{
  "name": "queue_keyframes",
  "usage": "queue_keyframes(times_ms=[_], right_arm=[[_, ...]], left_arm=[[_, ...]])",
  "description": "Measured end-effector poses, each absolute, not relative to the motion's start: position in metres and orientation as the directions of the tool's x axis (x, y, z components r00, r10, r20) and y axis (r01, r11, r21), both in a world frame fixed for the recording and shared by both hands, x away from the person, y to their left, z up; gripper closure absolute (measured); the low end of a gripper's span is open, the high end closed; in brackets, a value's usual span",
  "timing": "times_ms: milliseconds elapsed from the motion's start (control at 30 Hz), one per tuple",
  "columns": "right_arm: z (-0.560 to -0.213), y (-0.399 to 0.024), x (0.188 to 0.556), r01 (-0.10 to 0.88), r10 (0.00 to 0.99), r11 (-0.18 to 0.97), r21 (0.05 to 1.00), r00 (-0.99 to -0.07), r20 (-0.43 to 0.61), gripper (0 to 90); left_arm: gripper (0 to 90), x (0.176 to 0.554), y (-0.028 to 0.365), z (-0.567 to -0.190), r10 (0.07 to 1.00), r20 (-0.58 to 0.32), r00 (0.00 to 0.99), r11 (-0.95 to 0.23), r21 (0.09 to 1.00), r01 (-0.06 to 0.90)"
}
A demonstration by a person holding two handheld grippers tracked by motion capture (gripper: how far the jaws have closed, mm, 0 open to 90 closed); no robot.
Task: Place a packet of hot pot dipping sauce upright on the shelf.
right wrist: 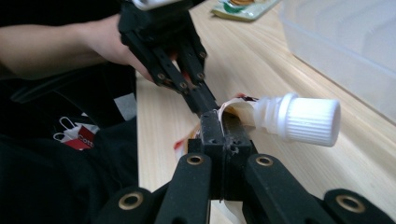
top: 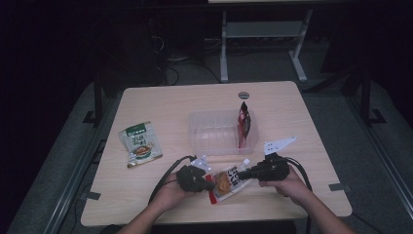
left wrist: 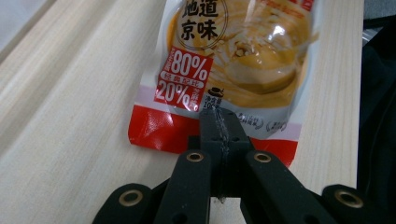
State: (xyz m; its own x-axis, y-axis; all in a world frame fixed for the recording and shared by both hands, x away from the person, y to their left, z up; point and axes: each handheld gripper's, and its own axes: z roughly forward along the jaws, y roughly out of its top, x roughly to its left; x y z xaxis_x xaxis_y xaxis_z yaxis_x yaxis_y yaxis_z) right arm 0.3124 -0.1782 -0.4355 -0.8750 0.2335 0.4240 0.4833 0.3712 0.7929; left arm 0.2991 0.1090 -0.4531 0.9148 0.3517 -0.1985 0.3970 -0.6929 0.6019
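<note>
Forearms come in over the near edge of the counter [top: 146, 97], each hand carrying a gripper, and between them, close to the middle of that near edge, hangs the sauce pouch [top: 228, 181] that the work turns on. Beyond it, toward the counter's centre, sits a clear plastic bin [top: 214, 134] with a dark red packet [top: 244, 119] standing against its right wall; a green-topped pouch [top: 140, 144] lies flat toward the left edge. Left gripper [top: 207, 183] has its jaws clenched on the pouch's red bottom seam, and the right gripper [top: 245, 173] is clamped on the top edge just beside the white screw cap [right wrist: 306, 119], so the pouch is stretched between the two. This looks like the lift-and-carry step, with the pouch freshly gripped at both ends. Moving it next probably calls for both hands travelling together toward the bin, keeping the pouch taut and clear of the near wall before either grip lets go.
</note>
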Motion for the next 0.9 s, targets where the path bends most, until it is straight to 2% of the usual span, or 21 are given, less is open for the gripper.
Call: queue_keyframes(times_ms=[533,900], right_arm=[[-0.413,-0.166,0.304,0.412,0.175,0.320,0.853,-0.911,0.374,89.7],[-0.407,-0.172,0.304,0.401,0.207,0.314,0.860,-0.913,0.350,89.6]], left_arm=[[89.6,0.291,0.100,-0.447,0.298,-0.214,0.930,-0.668,0.649,0.364],[73.8,0.294,0.124,-0.433,0.315,-0.219,0.924,-0.630,0.679,0.376]])
